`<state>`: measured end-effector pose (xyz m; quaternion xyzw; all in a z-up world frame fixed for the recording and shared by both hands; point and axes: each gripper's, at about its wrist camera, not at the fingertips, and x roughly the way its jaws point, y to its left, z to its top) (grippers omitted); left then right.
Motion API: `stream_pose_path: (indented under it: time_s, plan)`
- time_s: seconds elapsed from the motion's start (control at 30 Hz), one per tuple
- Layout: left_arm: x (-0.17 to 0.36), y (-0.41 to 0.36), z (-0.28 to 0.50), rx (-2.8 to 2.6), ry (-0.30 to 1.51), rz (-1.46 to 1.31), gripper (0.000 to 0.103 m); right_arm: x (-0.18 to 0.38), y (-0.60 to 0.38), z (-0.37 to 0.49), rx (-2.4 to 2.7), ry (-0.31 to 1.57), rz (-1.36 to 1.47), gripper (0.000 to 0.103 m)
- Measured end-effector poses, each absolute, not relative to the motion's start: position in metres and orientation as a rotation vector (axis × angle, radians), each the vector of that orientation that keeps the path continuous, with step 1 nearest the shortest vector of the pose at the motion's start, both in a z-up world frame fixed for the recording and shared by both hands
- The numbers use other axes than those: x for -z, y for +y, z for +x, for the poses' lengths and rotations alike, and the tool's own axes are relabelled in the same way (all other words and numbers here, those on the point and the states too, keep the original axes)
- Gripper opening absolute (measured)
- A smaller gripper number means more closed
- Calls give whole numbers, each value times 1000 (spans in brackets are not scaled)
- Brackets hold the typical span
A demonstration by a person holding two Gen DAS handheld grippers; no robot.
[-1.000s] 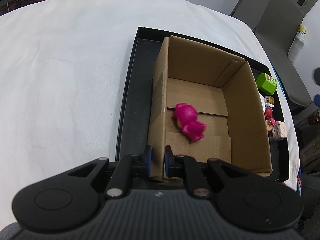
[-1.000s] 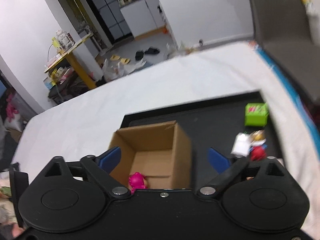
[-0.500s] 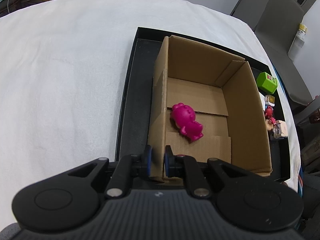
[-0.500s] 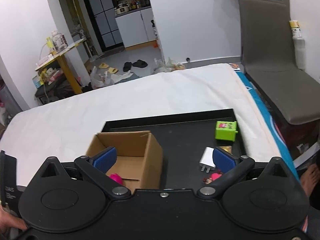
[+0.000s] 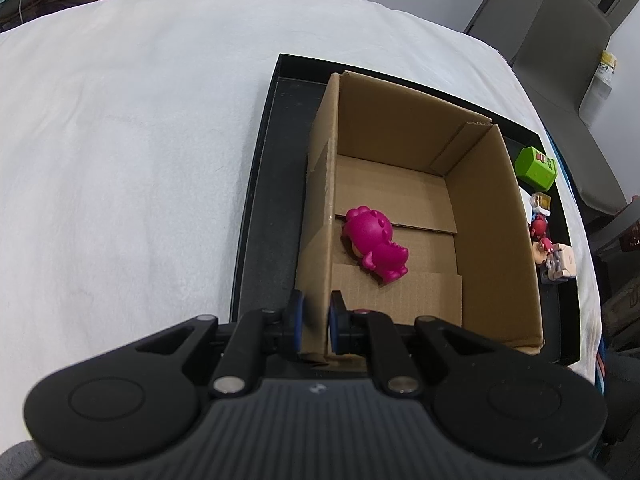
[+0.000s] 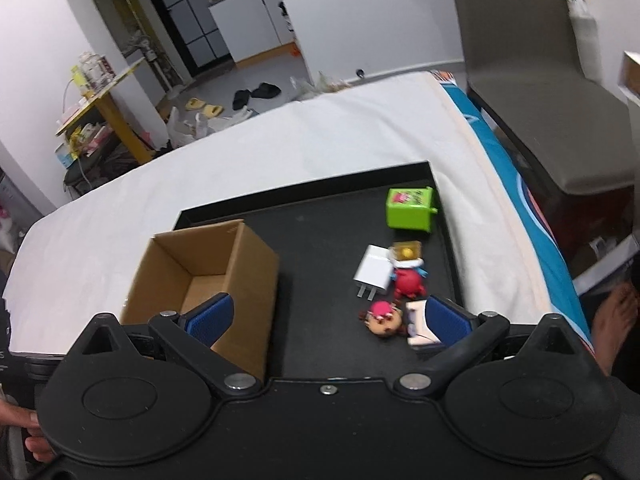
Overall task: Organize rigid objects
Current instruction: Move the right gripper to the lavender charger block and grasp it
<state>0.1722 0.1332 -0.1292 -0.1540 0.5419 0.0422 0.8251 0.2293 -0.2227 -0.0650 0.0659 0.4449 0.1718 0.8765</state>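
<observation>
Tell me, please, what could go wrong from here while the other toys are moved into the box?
The left tongs pinch only one thin wall of the cardboard box; a pull may tip or bend it. The open right tongs hover above crowded toys: the small doll, red figure and white charger lie together, so a grasp might knock a neighbour.

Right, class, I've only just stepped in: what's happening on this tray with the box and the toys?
A person is sorting small toys into a cardboard box that stands on a black tray. The left gripper is shut on the box's near wall, steadying it. A pink toy figure already lies inside. The right gripper is open, hovering above the tray near the items not yet boxed: a green cube, a white charger plug, a red figure and a small doll.
</observation>
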Motion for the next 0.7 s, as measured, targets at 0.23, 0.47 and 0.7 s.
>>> stream_pose_path:
  time_s: [0.23,0.47,0.7]
  plan:
    - [130,134,172,-102,1150,-337,12,81,-247,246,-334,965,178,93]
    - [130,133,172,-107,1156,-340,12,117,-259,264,-295,1042,211,58]
    - [132,133,174,-114,1168,-344,12,139,-255,272,-262,1071,136,55]
